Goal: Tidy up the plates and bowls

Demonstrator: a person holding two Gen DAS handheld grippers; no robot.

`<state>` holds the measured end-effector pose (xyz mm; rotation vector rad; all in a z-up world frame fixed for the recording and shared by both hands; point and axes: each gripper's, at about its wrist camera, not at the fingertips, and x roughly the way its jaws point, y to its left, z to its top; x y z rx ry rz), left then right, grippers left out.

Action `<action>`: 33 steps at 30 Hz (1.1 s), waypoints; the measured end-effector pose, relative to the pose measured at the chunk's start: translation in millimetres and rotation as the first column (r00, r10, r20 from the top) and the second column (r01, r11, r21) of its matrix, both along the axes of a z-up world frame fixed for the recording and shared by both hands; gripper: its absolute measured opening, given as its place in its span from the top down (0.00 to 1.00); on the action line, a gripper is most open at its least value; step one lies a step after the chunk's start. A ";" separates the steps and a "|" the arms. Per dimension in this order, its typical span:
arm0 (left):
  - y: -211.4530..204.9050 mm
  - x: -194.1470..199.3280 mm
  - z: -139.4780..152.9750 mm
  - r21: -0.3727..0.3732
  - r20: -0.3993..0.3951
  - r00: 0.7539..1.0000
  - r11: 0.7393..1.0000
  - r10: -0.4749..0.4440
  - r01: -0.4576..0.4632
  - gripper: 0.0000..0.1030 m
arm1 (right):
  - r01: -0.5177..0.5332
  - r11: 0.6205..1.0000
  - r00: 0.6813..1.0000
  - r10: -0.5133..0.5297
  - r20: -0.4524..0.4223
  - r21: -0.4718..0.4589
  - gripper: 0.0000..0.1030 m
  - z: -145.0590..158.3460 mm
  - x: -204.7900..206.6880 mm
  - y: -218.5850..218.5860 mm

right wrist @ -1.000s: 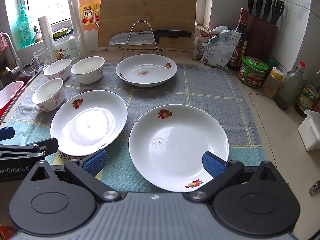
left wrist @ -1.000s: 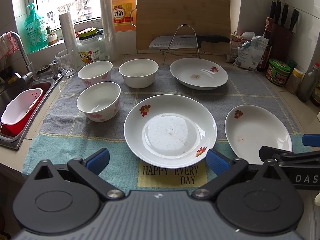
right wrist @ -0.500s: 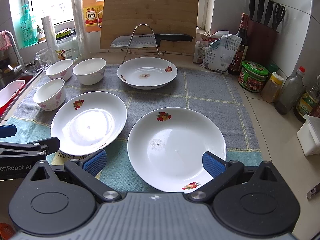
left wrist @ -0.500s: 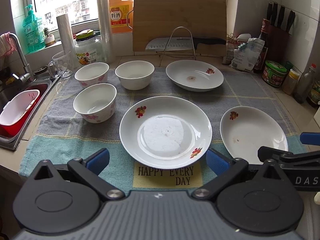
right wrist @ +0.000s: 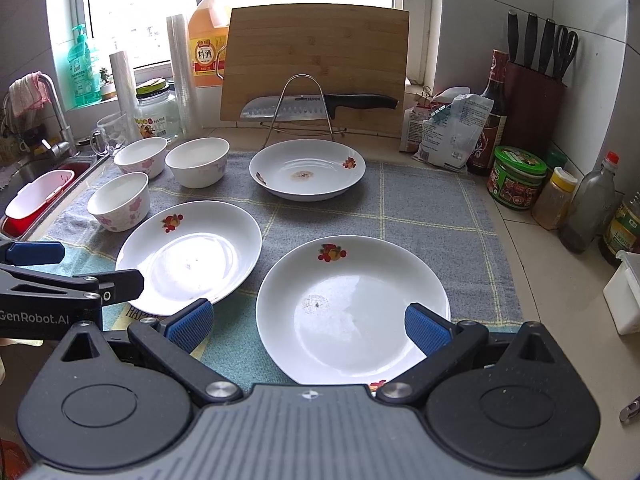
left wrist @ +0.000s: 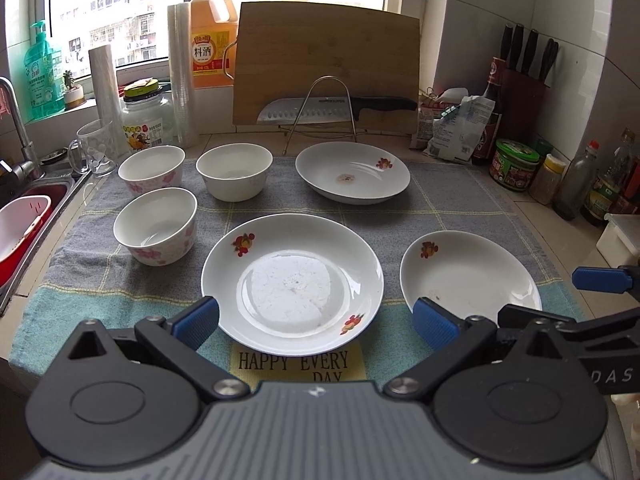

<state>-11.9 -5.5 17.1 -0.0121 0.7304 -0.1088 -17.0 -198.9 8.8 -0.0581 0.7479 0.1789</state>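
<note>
Three white plates with fruit prints lie on a grey-and-teal towel (left wrist: 460,208): a near middle plate (left wrist: 292,284) (right wrist: 188,256), a near right plate (left wrist: 468,272) (right wrist: 352,304) and a far plate (left wrist: 352,178) (right wrist: 306,168). Three bowls stand at the left: two with pink flowers (left wrist: 156,224) (left wrist: 152,168) and a plain white one (left wrist: 234,176). My left gripper (left wrist: 316,318) is open above the middle plate's near rim. Over the right plate's near part, my right gripper (right wrist: 306,326) is open. Neither holds anything.
A sink (left wrist: 36,200) with a red-and-white basket (left wrist: 20,232) lies at the left. Behind stand a glass mug (left wrist: 94,148), jar (left wrist: 146,120), oil jug (left wrist: 210,48), cutting board (left wrist: 326,60), and cleaver on a wire rack (left wrist: 320,114). Jars, bottles and a knife block (left wrist: 524,100) line the right wall.
Both grippers have drawn back and risen a little, so the plates and bowls sit slightly farther off in each view. Nothing on the towel has moved.
</note>
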 end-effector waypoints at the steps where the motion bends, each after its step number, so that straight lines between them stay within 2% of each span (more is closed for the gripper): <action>1: -1.3 -0.1 -0.3 0.006 0.009 1.000 1.000 0.002 -0.002 0.01 | -0.007 1.000 1.000 0.007 0.004 0.000 0.00 -0.7 -0.5 -2.3; 4: -1.9 -0.4 -1.2 -0.001 0.023 1.000 1.000 0.001 -0.001 0.01 | -0.026 1.000 1.000 0.026 0.011 -0.003 0.00 -5.1 -3.8 -9.5; 9: 0.1 -2.8 -0.2 -0.069 0.028 0.999 0.997 -0.032 0.034 0.01 | -0.053 0.999 0.999 0.053 0.007 -0.006 0.00 -16.6 -7.3 -22.9; 19: -9.5 -2.5 -11.2 -0.098 -0.043 0.998 0.994 -0.050 0.046 0.01 | -0.077 0.997 0.996 0.076 -0.038 -0.011 0.00 -48.8 -11.8 -44.3; 26: -24.7 -5.7 -14.0 -0.047 -0.058 0.997 0.998 -0.055 0.052 0.01 | -0.071 0.997 0.994 0.071 -0.079 -0.001 0.00 -78.9 -4.4 -56.6; 33: -29.7 -8.2 -14.5 -0.038 -0.037 0.998 0.998 -0.048 0.047 0.01 | -0.087 0.996 0.992 0.087 -0.091 0.003 0.00 -101.1 6.8 -60.9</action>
